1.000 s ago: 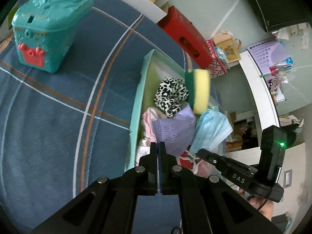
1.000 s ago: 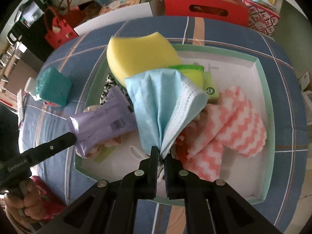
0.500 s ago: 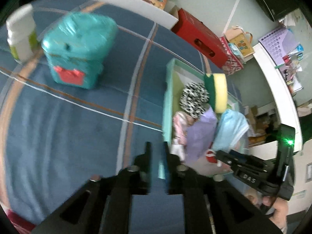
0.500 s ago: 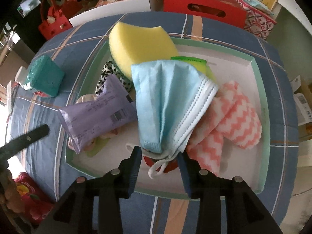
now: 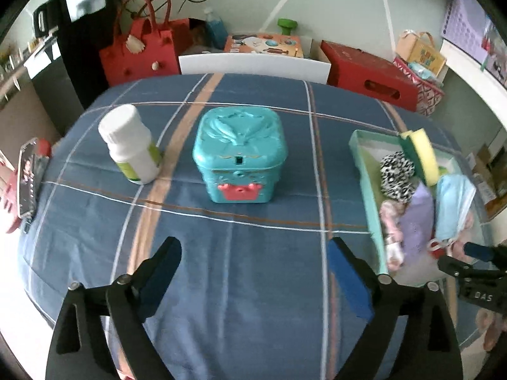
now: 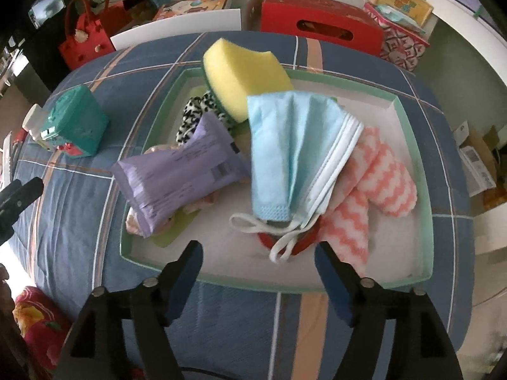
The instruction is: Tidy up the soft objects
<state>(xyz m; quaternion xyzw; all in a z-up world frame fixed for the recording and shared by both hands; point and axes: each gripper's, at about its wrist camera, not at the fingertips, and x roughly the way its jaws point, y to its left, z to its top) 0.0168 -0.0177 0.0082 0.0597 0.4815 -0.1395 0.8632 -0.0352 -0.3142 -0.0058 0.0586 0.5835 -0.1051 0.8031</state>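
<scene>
A green-rimmed tray point(image 6: 408, 120) on the blue plaid cloth holds a light blue face mask point(image 6: 291, 145), a yellow sponge point(image 6: 244, 69), a purple wipes pack point(image 6: 180, 174), a pink chevron cloth point(image 6: 374, 183) and a spotted scrunchie point(image 6: 190, 117). My right gripper point(image 6: 256, 253) hangs over the tray's near rim. Its jaws are opening and touch nothing; the mask's white loops lie just ahead of them. My left gripper point(image 5: 253, 250) is opening over bare cloth, with nothing between its fingers. In the left wrist view the tray point(image 5: 361, 158) sits to its right.
A teal lidded box point(image 5: 239, 155) and a white bottle point(image 5: 130, 145) stand on the cloth ahead of the left gripper. A phone on a red object point(image 5: 28, 183) lies at the left edge. A red tissue box point(image 5: 367, 79) and a red bag point(image 5: 139, 53) sit beyond the far edge.
Both grippers went from shut to wide open. The right one let go of the blue mask, which now lies in the tray. The left one swung away from the tray toward the teal box.
</scene>
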